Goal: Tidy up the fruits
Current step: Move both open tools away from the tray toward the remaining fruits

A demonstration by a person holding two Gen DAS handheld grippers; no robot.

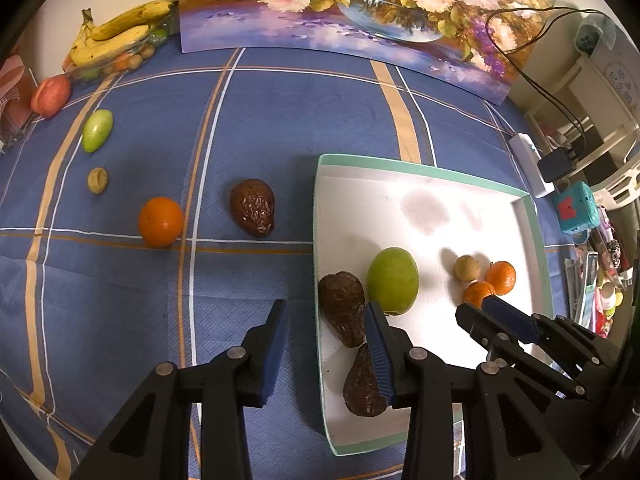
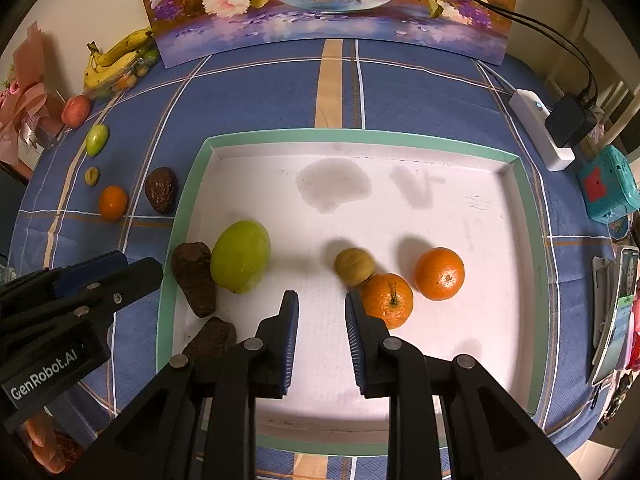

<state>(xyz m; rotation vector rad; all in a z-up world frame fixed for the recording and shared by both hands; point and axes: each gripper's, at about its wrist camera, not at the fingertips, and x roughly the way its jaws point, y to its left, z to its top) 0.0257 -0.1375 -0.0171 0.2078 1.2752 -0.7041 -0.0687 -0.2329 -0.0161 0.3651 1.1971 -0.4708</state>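
On tray [image 2: 520,216], approx. six fruits are already placed, five are left on cloth [image 1: 280,120], w/ left gripper [image 1: 328,344] and right gripper [image 2: 322,336] both held apart, empty.

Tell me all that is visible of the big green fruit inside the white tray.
The big green fruit is oval, smooth and yellow-green, with a matt skin and a slight dark mark at its near end. It lies on its side in the white tray, near the left wall. A brown avocado lies directly beside it on the left, seemingly touching. Neither gripper holds it.
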